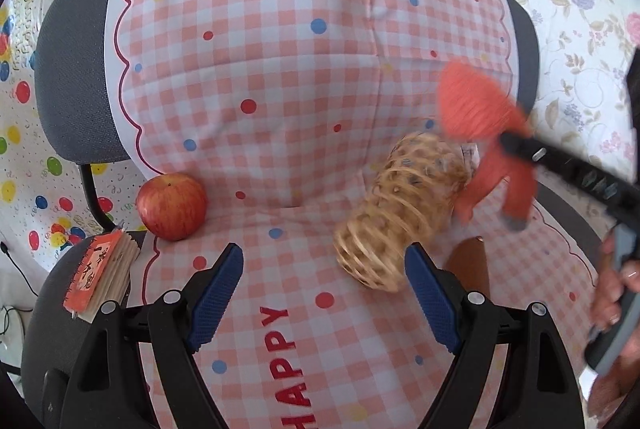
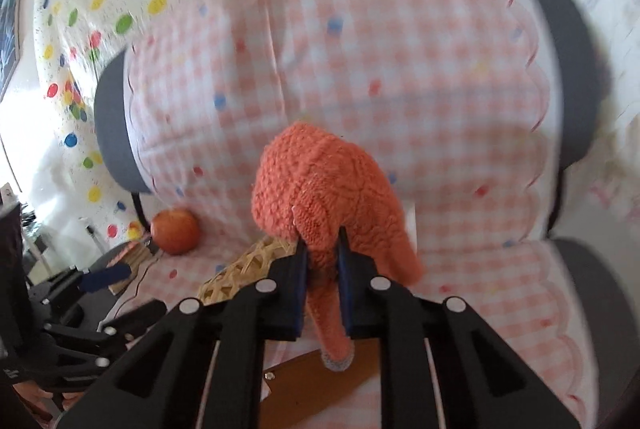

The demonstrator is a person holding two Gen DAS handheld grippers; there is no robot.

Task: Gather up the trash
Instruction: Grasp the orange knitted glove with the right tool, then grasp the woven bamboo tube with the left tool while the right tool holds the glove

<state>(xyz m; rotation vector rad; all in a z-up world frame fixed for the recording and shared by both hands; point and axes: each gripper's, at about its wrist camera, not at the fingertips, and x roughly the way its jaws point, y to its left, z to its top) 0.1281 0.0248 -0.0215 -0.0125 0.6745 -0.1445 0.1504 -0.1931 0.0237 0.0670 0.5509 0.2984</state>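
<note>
My right gripper (image 2: 323,253) is shut on an orange knitted glove (image 2: 320,185) and holds it in the air above the chair seat; the glove also shows in the left wrist view (image 1: 476,109), hanging from the right gripper (image 1: 516,145). A woven wicker basket (image 1: 400,217) lies on its side on the checked cloth, with something crumpled inside. It shows below the glove in the right wrist view (image 2: 248,265). My left gripper (image 1: 324,293) is open and empty, just in front of the basket.
A red apple (image 1: 173,205) sits at the seat's left, next to a small red-covered notepad (image 1: 102,277). A brown flat item (image 1: 468,265) lies on the pink checked cloth (image 1: 280,69) covering the grey office chair (image 1: 72,77). Patterned sheets hang behind.
</note>
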